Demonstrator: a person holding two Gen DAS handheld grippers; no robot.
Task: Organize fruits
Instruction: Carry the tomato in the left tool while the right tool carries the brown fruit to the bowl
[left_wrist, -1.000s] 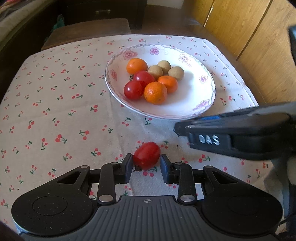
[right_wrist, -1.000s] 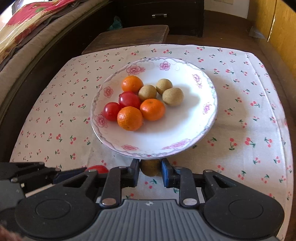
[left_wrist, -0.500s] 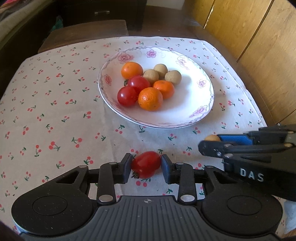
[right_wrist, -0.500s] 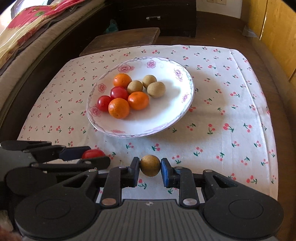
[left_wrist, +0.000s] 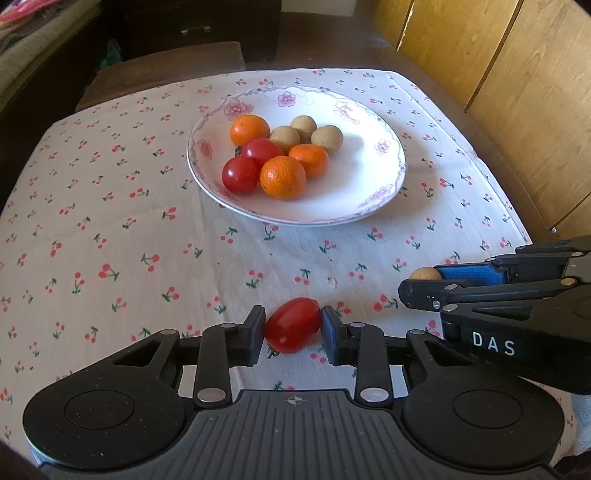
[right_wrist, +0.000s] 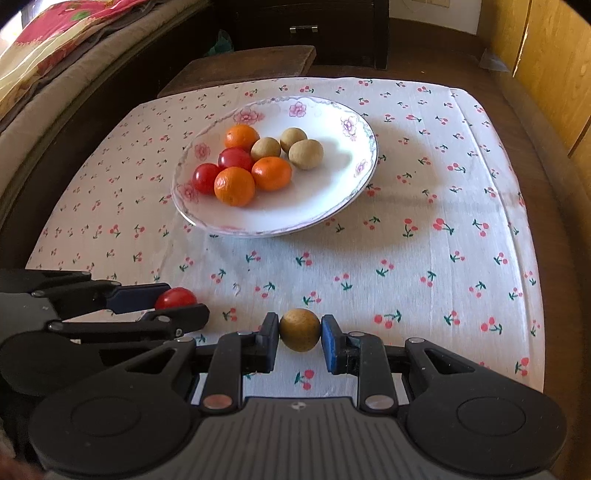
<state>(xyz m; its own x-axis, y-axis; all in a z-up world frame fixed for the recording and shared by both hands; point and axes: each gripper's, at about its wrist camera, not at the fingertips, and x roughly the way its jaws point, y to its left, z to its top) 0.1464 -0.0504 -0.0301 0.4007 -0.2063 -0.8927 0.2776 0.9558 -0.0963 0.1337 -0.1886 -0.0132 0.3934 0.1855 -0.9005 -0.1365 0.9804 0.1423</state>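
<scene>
Left gripper (left_wrist: 293, 330): a black two-finger tool, seen closed on an oblong glossy red cherry tomato (left_wrist: 291, 325); both pads are pressed against the tomato's sides, with its stem end turned down toward the camera.
Right gripper (right_wrist: 299, 330): a matching black tool with blue pad faces, closed on a small round tan-brown longan (right_wrist: 299, 329), which is pinched between the two pads.
Position of the grippers: both are held side by side over the near part of the cloth, well apart from the plate; in the left wrist view the right gripper (left_wrist: 424, 286) is seen edge-on at the right, with the longan (left_wrist: 424, 274) just showing at its tip.
Plate: a shallow white ceramic plate with pink flower prints on its rim (left_wrist: 384, 195) is set on the far half of the cloth.
Fruit on the plate: three orange mandarins (left_wrist: 283, 177), two round red tomatoes (left_wrist: 241, 175) and three tan longans (left_wrist: 327, 138) are grouped together on the plate's left half, most of them touching; the right half is seen bare.
Cloth: a white tablecloth printed with small red cherries (right_wrist: 424, 236) is spread over a dark wooden table.
Surroundings: yellow wooden panels (left_wrist: 517, 92) are seen to the right, and a dark wooden stool (right_wrist: 240, 66) beyond the far edge of the table.
</scene>
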